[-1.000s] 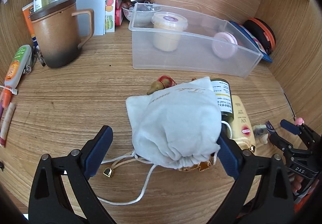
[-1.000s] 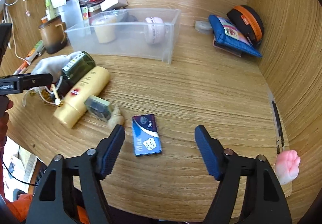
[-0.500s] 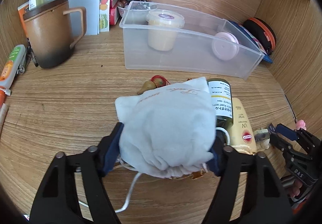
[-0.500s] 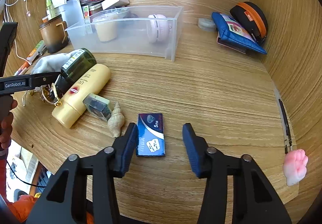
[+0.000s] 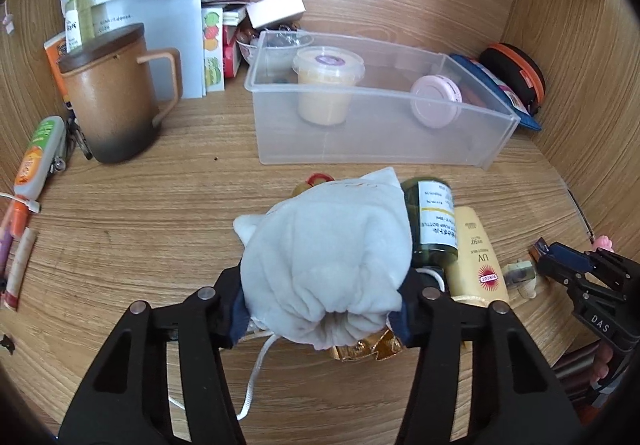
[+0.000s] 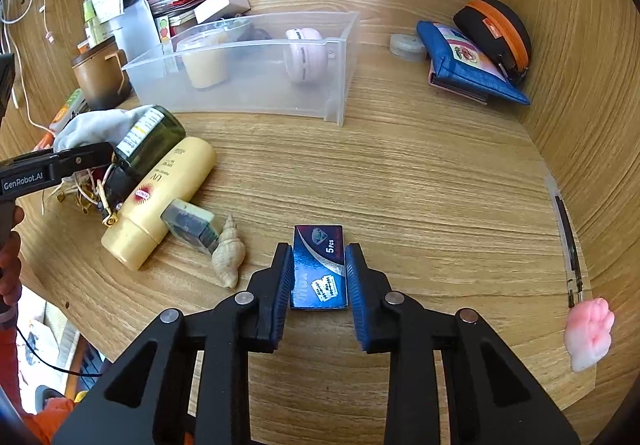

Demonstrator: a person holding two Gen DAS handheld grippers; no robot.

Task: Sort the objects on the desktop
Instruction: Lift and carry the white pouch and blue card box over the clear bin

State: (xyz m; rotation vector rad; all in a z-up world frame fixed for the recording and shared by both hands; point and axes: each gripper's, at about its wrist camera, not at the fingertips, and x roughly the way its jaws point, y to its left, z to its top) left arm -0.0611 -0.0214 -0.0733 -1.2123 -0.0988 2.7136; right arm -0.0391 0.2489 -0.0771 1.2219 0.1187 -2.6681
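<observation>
My left gripper (image 5: 322, 305) is shut on a white drawstring pouch (image 5: 328, 253), squeezing its gathered end; the pouch (image 6: 94, 127) also shows in the right wrist view. My right gripper (image 6: 319, 277) is shut on a small blue box (image 6: 319, 267) lying flat on the wooden desk. A dark green bottle (image 5: 430, 221) and a yellow UV tube (image 5: 476, 257) lie right of the pouch. A clear plastic bin (image 5: 380, 141) holds a cream tub (image 5: 326, 89) and a pink round case (image 5: 436, 101).
A brown lidded mug (image 5: 110, 93) and papers stand back left. A seashell (image 6: 228, 255) and a small clear case (image 6: 190, 223) lie left of the blue box. A blue pouch (image 6: 468, 61) and black-orange case (image 6: 496, 33) sit back right. A pink paw toy (image 6: 590, 333) hangs right.
Both grippers have closed: the left one on the white pouch, the right one on the blue box after moving over it.
</observation>
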